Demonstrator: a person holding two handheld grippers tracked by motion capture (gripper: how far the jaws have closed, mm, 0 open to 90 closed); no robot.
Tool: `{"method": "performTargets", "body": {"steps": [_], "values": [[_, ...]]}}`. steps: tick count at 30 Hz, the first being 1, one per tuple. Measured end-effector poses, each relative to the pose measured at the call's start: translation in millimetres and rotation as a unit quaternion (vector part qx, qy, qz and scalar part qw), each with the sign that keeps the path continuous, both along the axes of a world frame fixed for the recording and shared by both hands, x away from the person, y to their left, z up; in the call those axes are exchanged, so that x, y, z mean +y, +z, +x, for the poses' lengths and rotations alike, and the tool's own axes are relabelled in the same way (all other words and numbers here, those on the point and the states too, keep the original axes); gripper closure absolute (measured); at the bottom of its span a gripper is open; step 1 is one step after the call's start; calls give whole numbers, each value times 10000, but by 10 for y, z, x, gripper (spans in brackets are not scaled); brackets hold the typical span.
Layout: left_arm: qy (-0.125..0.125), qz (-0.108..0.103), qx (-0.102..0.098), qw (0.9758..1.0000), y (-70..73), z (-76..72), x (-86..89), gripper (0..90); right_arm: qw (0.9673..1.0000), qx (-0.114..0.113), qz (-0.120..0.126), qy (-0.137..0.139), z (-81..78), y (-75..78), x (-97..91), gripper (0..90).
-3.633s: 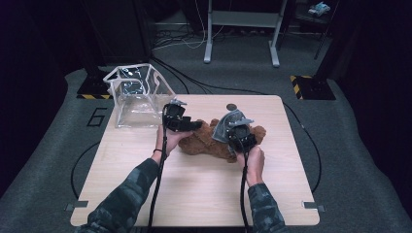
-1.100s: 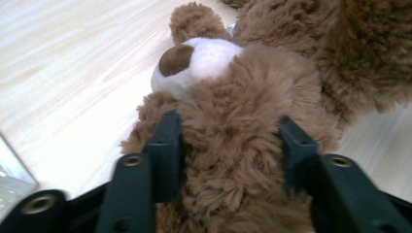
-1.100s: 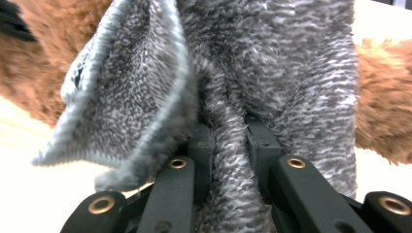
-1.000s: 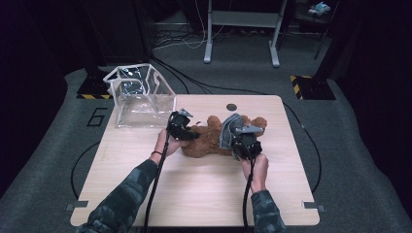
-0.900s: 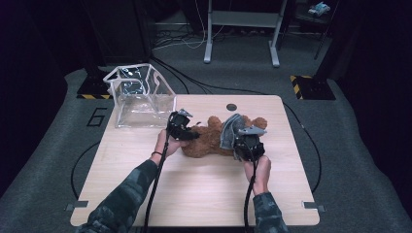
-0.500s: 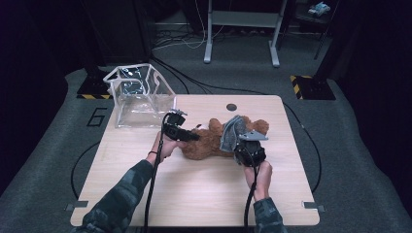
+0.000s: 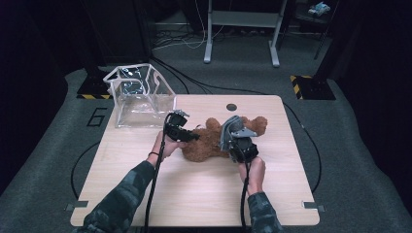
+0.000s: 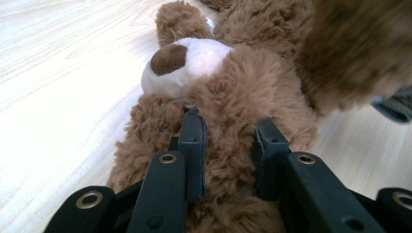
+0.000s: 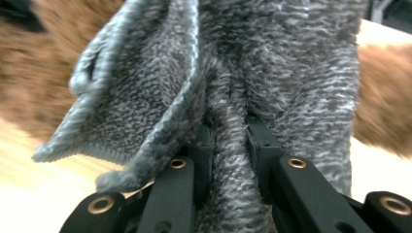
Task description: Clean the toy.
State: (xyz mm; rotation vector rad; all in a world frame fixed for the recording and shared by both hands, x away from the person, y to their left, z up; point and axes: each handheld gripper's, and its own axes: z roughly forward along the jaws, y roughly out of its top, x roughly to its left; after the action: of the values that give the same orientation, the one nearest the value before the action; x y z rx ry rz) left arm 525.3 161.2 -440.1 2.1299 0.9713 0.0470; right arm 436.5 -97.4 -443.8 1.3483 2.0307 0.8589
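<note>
While the teddy (image 7: 214,141) lies across the middle of the worktop (image 7: 145,160), a grey knitted cloth (image 7: 232,127) is draped over its right part, apparently a small garment being worked on or off it. The teddy looks soft, light and squashy: plush gives under the jaws, so a pinch on a thick fold or a limb should hold best, and the knit will stretch and may slip if only its edge is taken. Its long axis runs left to right along the worktop, one end near the right gripper (image 7: 240,145); in the left gripper view the white muzzle (image 8: 194,63) points away from the camera. The left gripper (image 7: 180,132) has just been closing its jaws, which are clenched on a tuft of brown fur. The right gripper's jaws are grasping a gathered fold of the cloth. A clear box (image 7: 141,94) stands apart at the far left corner.
</note>
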Motion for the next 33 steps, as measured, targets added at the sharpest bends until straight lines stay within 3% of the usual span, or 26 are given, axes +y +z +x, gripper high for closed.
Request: {"method": "performTargets", "body": {"steps": [3, 6, 8, 12, 14, 16, 18, 20, 23, 28, 31, 33], "values": [[64, -23, -28, 10000, -18, 18, 9, 695, 9992, 16, -194, -359, 35, -59, -235, 763], [132, -42, -25, 9999, -28, 25, 2, 687, 9967, 323, -56, -737, 95, -196, -553, 763], [146, -38, -30, 9999, -34, 42, 10, 684, 9960, 341, 20, -824, 57, -220, -638, 763], [199, -113, 40, 9997, -47, 71, 18, 681, 9984, 62, -31, -555, -142, -96, -505, 766], [168, -94, 42, 9998, -45, 83, 20, 680, 9999, -87, 15, -92, -225, 13, -276, 767], [161, -117, 75, 9998, -46, 87, 27, 680, 9996, -143, -1, 231, -224, 63, -90, 766], [186, -189, 86, 9996, -58, 90, 39, 679, 9992, -126, -94, 365, -160, 69, 83, 767], [166, -230, 113, 9995, -63, 96, 55, 679, 9994, 20, -107, 327, -62, 23, 119, 769], [150, -266, 107, 9995, -69, 96, 49, 674, 9993, 192, 281, 172, 68, -63, -62, 771], [143, -261, 101, 9995, -65, 96, 42, 668, 9989, 302, 168, -311, 85, -159, -333, 771], [161, -247, 88, 9995, -54, 93, 34, 652, 9989, 316, 102, -339, 30, -185, -367, 771], [169, -238, 94, 9995, -37, 94, 31, 626, 9993, 284, 10, -259, -16, -180, -282, 771]]}}
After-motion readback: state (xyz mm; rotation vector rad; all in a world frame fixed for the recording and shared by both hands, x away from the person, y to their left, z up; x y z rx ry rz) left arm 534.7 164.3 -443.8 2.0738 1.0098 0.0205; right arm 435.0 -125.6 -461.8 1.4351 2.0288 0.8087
